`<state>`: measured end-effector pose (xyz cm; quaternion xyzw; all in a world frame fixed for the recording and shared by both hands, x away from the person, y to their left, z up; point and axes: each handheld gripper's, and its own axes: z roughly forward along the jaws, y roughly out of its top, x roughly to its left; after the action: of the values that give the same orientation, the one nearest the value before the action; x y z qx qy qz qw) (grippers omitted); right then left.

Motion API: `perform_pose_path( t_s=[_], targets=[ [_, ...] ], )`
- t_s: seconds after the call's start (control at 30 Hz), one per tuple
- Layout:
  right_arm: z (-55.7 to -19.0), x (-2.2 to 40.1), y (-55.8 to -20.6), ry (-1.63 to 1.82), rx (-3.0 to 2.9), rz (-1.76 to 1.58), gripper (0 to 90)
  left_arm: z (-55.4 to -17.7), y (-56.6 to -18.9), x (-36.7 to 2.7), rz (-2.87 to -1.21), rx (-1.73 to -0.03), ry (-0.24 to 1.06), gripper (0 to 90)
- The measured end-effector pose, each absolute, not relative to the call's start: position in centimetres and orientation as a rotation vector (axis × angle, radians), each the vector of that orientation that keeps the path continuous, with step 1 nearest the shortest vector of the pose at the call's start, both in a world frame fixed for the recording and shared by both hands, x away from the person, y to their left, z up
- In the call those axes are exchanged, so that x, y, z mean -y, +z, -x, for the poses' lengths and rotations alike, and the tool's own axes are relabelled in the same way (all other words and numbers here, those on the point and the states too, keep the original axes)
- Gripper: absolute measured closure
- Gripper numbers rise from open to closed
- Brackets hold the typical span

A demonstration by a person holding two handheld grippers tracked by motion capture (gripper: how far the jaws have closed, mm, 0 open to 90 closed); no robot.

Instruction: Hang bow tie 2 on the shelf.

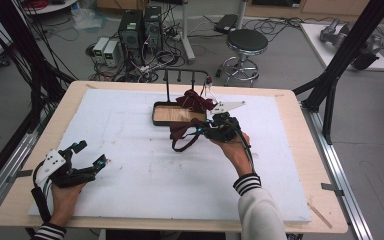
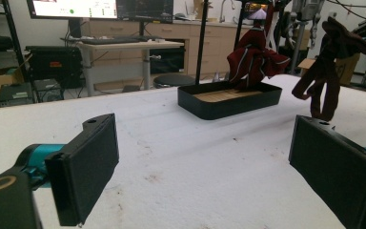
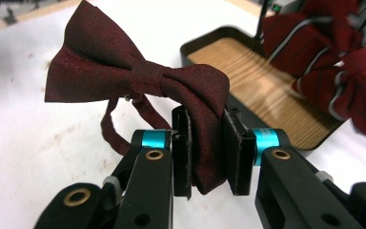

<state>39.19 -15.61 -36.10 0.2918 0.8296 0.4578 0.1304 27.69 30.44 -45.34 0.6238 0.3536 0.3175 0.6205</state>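
Right hand-held gripper [image 3: 207,157]: I had it pinching one wing of the dark red bow tie [image 3: 138,78], the pads pressed into the folded cloth, the other wing and the knot hanging free beyond the jaws.
Bow tie's place: it hung off the tabletop [image 1: 130,165] just in front of the black tray [image 1: 161,120], its neck strap [image 1: 182,145] drooping in a loop below it.
Left hand-held gripper [image 2: 205,157]: I kept it spread wide and holding nothing, low over the near left of the tabletop, well apart from the tray.
Rack and ties: a striped red tie [image 2: 255,59] hung bunched from the black stand [image 1: 182,80], its lower end resting in the tray.
Risk, slipping: I judged the hold shallow, since only one wing was caught; smooth fabric could slide out if I swung the hand quickly.
Risk, snagging: the dangling strap could catch the tray's rim or the stand's hooks on the way in and drag the tray.
Risk, tangling: the striped tie crowded the tray's far end, so the bow tie might land on it or pull it down.
Risk, misplacing: letting go too high could leave the strap over the tray's edge.
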Motion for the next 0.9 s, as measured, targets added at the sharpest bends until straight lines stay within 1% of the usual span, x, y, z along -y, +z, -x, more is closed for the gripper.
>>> perform_pose_path(
  t_s=[0.27, 0.9],
  targets=[
    [-39.3, 15.6, -35.6, 1.392, -2.308, -0.905, 75.9, -27.7, -45.3, -30.4, -1.434, -0.813, 0.729, 10.1],
    [-39.8, 14.8, -34.3, 1.417, -2.089, -1.016, 75.9, -27.7, -45.3, -30.5, -1.436, -0.814, 0.729, 10.1]
  ],
)
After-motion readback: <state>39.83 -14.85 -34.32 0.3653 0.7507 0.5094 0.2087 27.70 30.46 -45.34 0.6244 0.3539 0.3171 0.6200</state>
